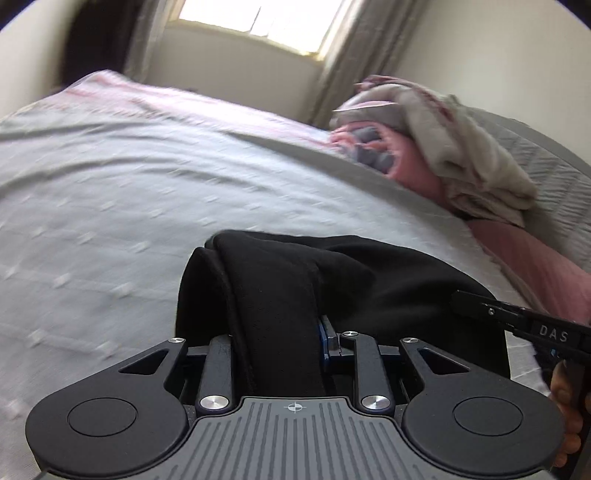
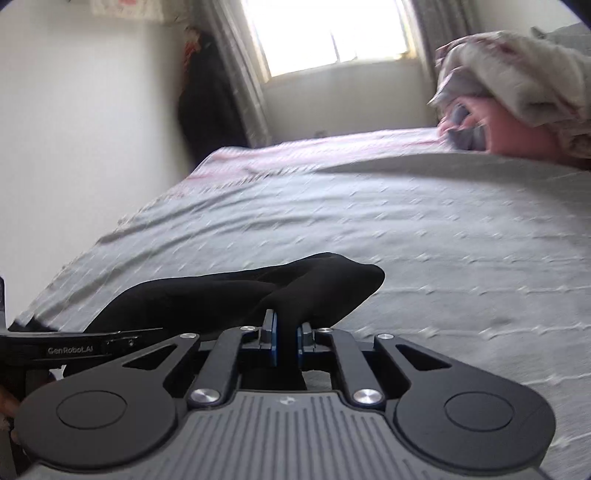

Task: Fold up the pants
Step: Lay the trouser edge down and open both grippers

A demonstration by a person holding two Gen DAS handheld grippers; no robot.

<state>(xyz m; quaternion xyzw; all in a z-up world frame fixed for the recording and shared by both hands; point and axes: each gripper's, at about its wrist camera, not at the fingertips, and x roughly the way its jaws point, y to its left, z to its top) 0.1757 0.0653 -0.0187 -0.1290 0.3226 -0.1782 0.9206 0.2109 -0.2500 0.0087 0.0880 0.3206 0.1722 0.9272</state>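
Bunching between both sets of tongs, the pants (image 1: 369, 291) are plain black, of a soft matte cloth, gathered into thick rounded folds with no pattern or label showing. They are raised off the bed (image 1: 129, 206), whose pale grey cover with small woven flecks spreads out beyond them.

In the left wrist view the left tongs (image 1: 284, 339) are clenched on a thick fold of the pants: the cloth runs up between the fingers, drapes over the left one and hides it, while the blue pad (image 1: 323, 338) of the other finger presses against the cloth's side. From there the cloth billows forward and to the right, where the right tongs reach in from the edge of that view and meet its far end.

In the right wrist view the right tongs (image 2: 287, 341) are clamped on a narrow neck of the same cloth, with blue pads (image 2: 271, 334) pressed to both sides of it. Above the pinch the cloth swells into a rounded hump just ahead of the fingertips and stretches away to the left toward the left tongs, which show at that edge.

A heap of pink and cream bedding (image 1: 443, 155) lies well apart, at the far right of the bed, and a bright window (image 2: 325, 33) stands behind it.
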